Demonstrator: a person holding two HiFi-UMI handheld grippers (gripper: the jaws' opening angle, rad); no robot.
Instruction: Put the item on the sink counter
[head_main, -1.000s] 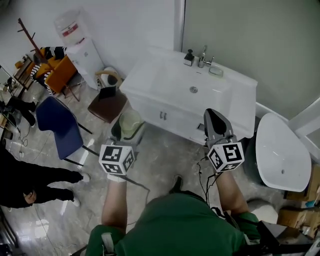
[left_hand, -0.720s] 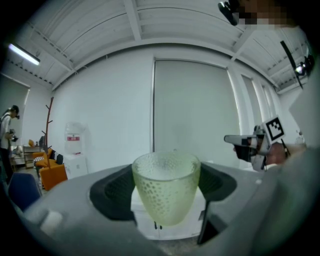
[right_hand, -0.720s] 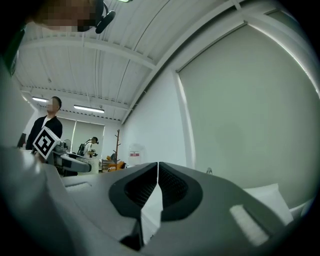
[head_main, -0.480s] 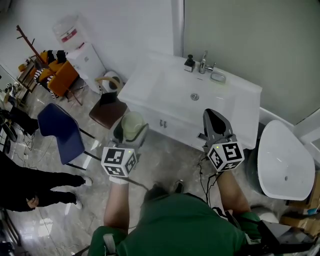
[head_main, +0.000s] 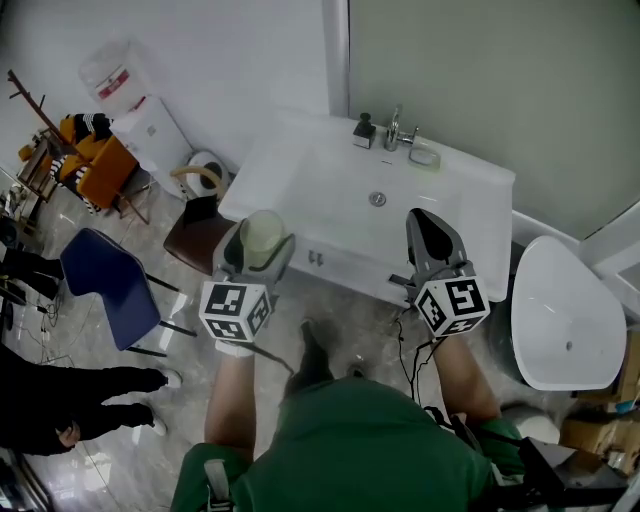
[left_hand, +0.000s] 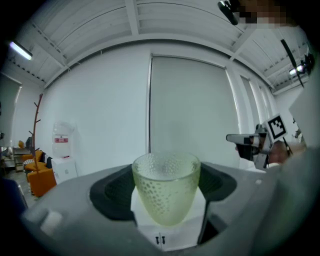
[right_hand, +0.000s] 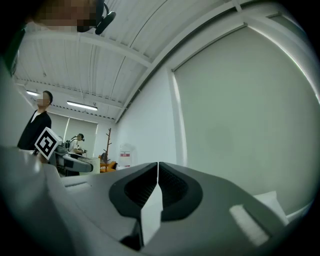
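One upright cup (left_hand: 166, 187) is clamped in the left gripper (head_main: 257, 252), the sink counter (head_main: 290, 185) near at one o'clock; the right gripper (head_main: 432, 243) is pinched together, empty.

Head cam looks steeply down on sink counter (head_main: 470, 200), mid-frame. Each gripper cam sits close behind its jaws, facing level, & catches the other: left gripper (right_hand: 92, 164) at left edge, right gripper (left_hand: 234, 139) at right.

The tap (head_main: 392, 127), bottle (head_main: 363, 131) and soap dish (head_main: 424, 156) crowd the back edge of the sink counter (head_main: 272, 172); its left side and front edge lie open.
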